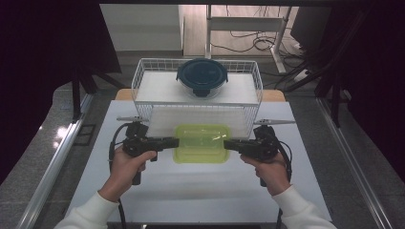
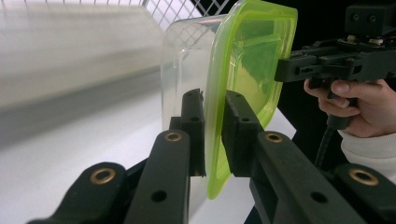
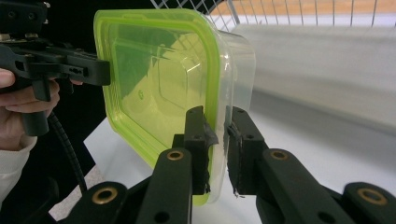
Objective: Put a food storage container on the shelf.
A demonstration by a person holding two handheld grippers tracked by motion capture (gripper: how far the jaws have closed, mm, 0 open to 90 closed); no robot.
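Left claw point(image 2: 212, 128) clenched on the rim of the box point(image 1: 201, 143), one jaw on the clear wall, the other on the green lid point(image 2: 252, 60). Right claw point(image 3: 217, 135) clamped the same way on the opposite short end, lid side and wall side either side of the rim. Box sits level between the two claws, just in front of the wire basket point(image 1: 138, 81), over the white bench point(image 1: 200, 191); whether it rests on the bench or hangs just clear, cannot tell. Looks empty, so judged light. Thin clear plastic, likely to flex; smooth, so likely slippery under the pads. The lid rim is the stiffest part and the best hold; a two-sided grip should stop it twisting. Inside the basket, toward its back, a round dark-lidded bowl point(image 1: 202, 76).
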